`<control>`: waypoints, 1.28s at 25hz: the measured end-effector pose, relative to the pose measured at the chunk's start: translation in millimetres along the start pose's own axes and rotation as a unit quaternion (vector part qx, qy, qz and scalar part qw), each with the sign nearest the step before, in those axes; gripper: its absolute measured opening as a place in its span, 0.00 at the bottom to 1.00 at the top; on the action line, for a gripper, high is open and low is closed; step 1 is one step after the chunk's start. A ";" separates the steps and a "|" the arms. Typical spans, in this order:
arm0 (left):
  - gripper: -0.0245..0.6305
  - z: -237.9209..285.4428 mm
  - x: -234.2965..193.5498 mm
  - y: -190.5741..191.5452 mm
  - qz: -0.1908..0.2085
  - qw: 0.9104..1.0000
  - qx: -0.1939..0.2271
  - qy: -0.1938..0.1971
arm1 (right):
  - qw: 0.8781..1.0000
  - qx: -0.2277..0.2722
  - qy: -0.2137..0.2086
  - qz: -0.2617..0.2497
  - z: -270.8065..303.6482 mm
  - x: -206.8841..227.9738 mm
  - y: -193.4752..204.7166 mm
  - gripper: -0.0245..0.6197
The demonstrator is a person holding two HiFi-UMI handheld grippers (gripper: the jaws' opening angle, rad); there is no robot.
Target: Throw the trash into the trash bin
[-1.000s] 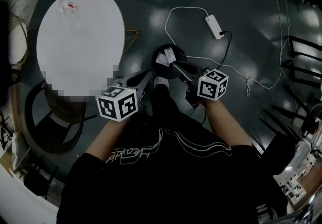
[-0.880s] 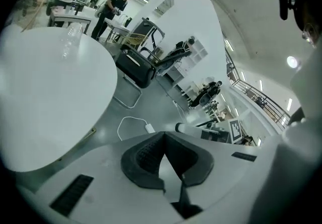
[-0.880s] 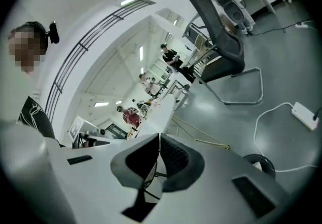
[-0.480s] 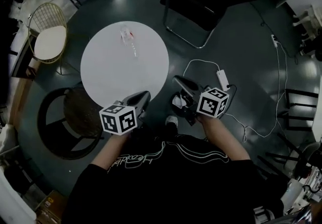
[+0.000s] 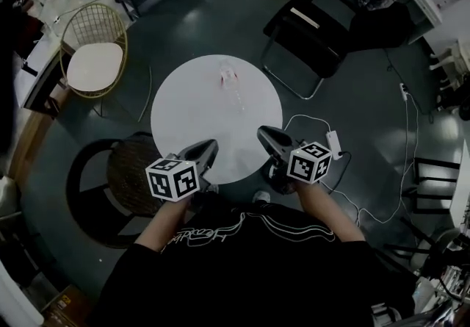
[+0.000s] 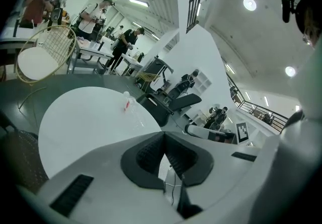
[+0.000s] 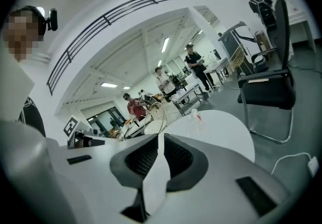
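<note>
A clear plastic bottle (image 5: 231,84) with a red label lies on the far part of the round white table (image 5: 198,112). It also shows in the left gripper view (image 6: 129,103) and the right gripper view (image 7: 196,116). My left gripper (image 5: 208,148) hovers at the table's near edge, shut and holding nothing (image 6: 164,136). My right gripper (image 5: 266,136) hangs by the near right edge, also shut and empty (image 7: 162,136). On the floor, the black trash bin (image 5: 273,182) is mostly hidden under my right gripper.
A black chair (image 5: 312,28) stands beyond the table on the right. At the far left is a wire chair (image 5: 92,61) with a white cushion, and a dark round wicker seat (image 5: 125,178) sits near left. A power strip (image 5: 334,143) with white cable lies right. People stand at distant desks (image 6: 103,14).
Both grippers have risen from over the floor bin to the table's near edge, and both stayed shut. The head view has lifted, so the table and the chairs beyond it now fill its middle.
</note>
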State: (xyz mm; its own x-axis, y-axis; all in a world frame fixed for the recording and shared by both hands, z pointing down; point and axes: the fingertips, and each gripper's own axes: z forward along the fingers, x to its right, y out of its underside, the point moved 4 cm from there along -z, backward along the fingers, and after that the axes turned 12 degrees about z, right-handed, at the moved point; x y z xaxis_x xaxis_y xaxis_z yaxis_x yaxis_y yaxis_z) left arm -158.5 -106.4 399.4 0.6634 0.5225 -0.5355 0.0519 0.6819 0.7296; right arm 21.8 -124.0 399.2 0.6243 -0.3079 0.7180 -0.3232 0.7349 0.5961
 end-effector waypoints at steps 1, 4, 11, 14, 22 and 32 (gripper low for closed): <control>0.05 -3.1 -8.5 -2.9 0.000 1.000 0.000 0.002 | 1.000 0.000 0.012 -0.005 7.3 0.4 0.2 0.10; 0.05 -5.3 -32.0 -12.6 0.000 1.000 -0.003 0.009 | 0.999 -0.002 0.037 -0.016 28.3 3.1 -2.8 0.10; 0.05 -3.8 -83.9 -16.5 0.007 0.999 -0.040 0.024 | 0.992 -0.010 0.097 -0.078 84.9 11.9 -4.2 0.27; 0.05 -2.1 -96.0 -21.2 0.008 0.998 -0.048 0.028 | 0.981 -0.016 0.141 -0.133 106.4 18.4 -9.9 0.45; 0.05 0.7 -115.7 -6.7 0.000 0.997 -0.074 0.030 | 0.943 -0.066 0.260 -0.196 144.0 71.7 12.0 0.53; 0.05 -10.8 -134.5 6.0 -0.015 0.996 -0.090 0.005 | 0.937 -0.083 0.289 -0.178 167.4 101.3 19.2 0.53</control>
State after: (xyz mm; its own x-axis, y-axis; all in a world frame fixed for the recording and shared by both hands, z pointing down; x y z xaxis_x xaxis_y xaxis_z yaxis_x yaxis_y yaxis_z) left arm -255.5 -167.1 471.2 0.6560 0.5056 -0.5604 -0.0634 0.7768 0.6266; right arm -40.3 -242.2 543.4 0.9681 -0.2077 0.1398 0.0643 0.7460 0.6629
